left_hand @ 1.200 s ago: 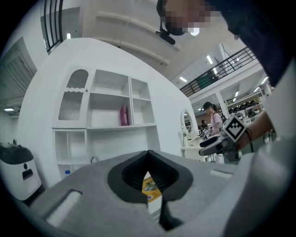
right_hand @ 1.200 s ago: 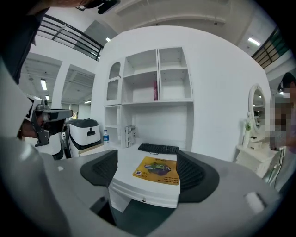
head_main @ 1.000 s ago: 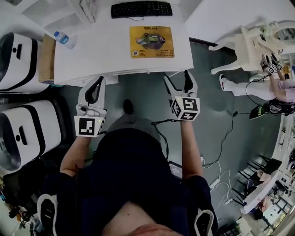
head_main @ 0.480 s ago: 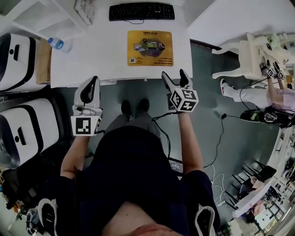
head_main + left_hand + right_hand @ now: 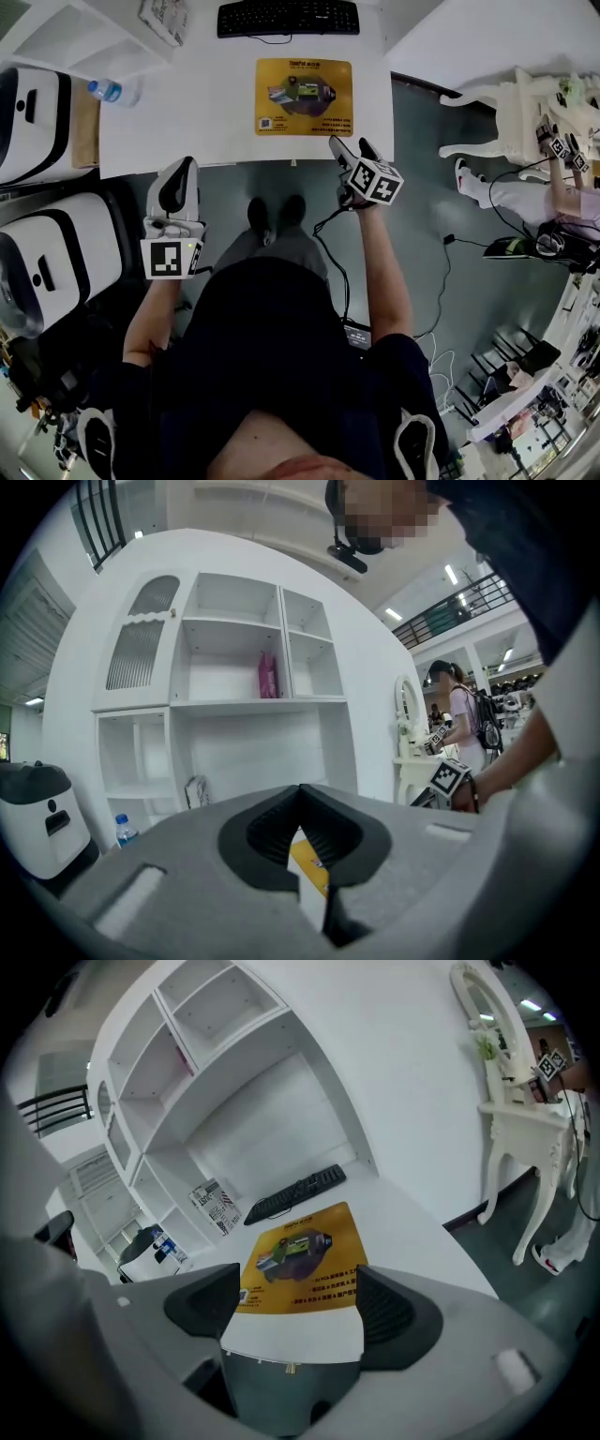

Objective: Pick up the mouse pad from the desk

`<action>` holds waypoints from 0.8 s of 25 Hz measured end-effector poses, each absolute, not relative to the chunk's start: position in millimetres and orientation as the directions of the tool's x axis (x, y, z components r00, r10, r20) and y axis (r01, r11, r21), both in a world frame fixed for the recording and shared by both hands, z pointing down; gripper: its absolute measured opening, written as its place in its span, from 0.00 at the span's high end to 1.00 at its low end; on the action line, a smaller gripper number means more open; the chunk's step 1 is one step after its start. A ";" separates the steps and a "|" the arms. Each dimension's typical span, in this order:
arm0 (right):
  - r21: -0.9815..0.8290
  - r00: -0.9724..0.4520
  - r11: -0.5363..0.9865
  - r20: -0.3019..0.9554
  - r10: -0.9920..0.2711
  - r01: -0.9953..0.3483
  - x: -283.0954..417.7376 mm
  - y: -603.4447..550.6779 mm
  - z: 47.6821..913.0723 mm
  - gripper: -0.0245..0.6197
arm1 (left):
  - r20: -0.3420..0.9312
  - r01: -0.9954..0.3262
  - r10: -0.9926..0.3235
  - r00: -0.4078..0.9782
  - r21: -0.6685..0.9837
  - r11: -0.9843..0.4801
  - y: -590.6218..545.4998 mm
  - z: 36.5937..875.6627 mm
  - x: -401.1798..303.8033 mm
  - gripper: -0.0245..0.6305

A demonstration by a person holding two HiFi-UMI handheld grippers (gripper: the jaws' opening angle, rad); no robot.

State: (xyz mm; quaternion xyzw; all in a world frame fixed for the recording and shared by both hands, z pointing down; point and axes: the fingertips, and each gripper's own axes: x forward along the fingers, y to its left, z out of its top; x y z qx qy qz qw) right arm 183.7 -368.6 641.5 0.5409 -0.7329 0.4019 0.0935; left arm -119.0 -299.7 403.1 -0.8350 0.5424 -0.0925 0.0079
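While the yellow mouse pad (image 5: 304, 97) is lying flat on the white desk (image 5: 187, 122), the right gripper (image 5: 349, 150) is hovering at the desk's near edge, wide open and empty, probably needing to slide a jaw under the pad's edge, and the left gripper (image 5: 180, 169) is hanging closed on nothing.

The bench (image 5: 187, 122) is smooth, matt white. The mouse pad (image 5: 304, 84) on it has a flat, printed yellow face with little shine. Beyond the pad, the keyboard (image 5: 288, 17) looks like matt black plastic. Left of the pad, the bottle (image 5: 112, 91) is clear plastic. The right tongs (image 5: 298, 1297) are matt grey plastic with ribbed black pads (image 5: 386, 1312).
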 end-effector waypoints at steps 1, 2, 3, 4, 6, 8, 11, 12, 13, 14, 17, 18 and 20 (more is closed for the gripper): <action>-0.489 -0.395 0.083 0.580 -0.712 -0.868 185.5 -371.9 647.7 0.37 | 0.151 -0.903 -0.906 0.395 -0.119 -0.413 -301.4 404.8 -118.5 0.96; -0.489 -0.392 0.074 0.589 -0.706 -0.869 187.1 -374.5 653.8 0.37 | 0.157 -0.900 -0.904 0.397 -0.126 -0.417 -302.9 406.8 -118.2 0.96; -0.490 -0.391 0.067 0.598 -0.699 -0.869 187.9 -376.8 659.6 0.37 | 0.162 -0.898 -0.903 0.398 -0.130 -0.419 -304.3 408.4 -117.9 0.96; -0.493 -0.393 0.062 0.605 -0.692 -0.868 187.6 -378.7 664.7 0.37 | 0.166 -0.898 -0.902 0.398 -0.132 -0.420 -305.8 409.5 -117.8 0.96; -0.505 -0.401 0.052 0.613 -0.681 -0.861 185.9 -382.7 673.1 0.37 | 0.173 -0.898 -0.902 0.396 -0.132 -0.420 -308.6 411.3 -117.8 0.96; -0.513 -0.402 0.038 0.622 -0.672 -0.858 186.8 -386.5 681.1 0.37 | 0.178 -0.898 -0.901 0.396 -0.132 -0.421 -311.1 412.9 -117.0 0.96; -0.530 -0.401 0.003 0.637 -0.658 -0.848 190.7 -389.8 693.8 0.38 | 0.185 -0.896 -0.899 0.397 -0.135 -0.424 -313.4 415.2 -115.4 0.96; -0.539 -0.401 -0.012 0.641 -0.655 -0.842 192.0 -390.9 698.3 0.39 | 0.186 -0.895 -0.898 0.399 -0.134 -0.425 -314.4 416.0 -115.0 0.96; -0.548 -0.401 -0.027 0.644 -0.651 -0.836 193.1 -391.9 702.8 0.39 | 0.186 -0.895 -0.897 0.400 -0.133 -0.427 -315.3 416.9 -114.4 0.96; -0.559 -0.403 -0.042 0.646 -0.648 -0.828 193.9 -393.0 707.0 0.39 | 0.186 -0.894 -0.897 0.402 -0.132 -0.428 -316.2 417.9 -113.7 0.96; -0.586 -0.410 -0.078 0.650 -0.640 -0.806 194.9 -395.9 717.1 0.38 | 0.192 -0.892 -0.893 0.406 -0.131 -0.434 -318.8 421.6 -110.6 0.96; -0.591 -0.410 -0.089 0.652 -0.638 -0.802 195.4 -397.0 719.9 0.39 | 0.193 -0.890 -0.892 0.409 -0.131 -0.437 -320.0 422.7 -109.4 0.96; -0.605 -0.413 -0.110 0.653 -0.635 -0.789 196.1 -399.0 723.5 0.39 | 0.195 -0.886 -0.888 0.417 -0.130 -0.445 -322.7 424.6 -106.8 0.96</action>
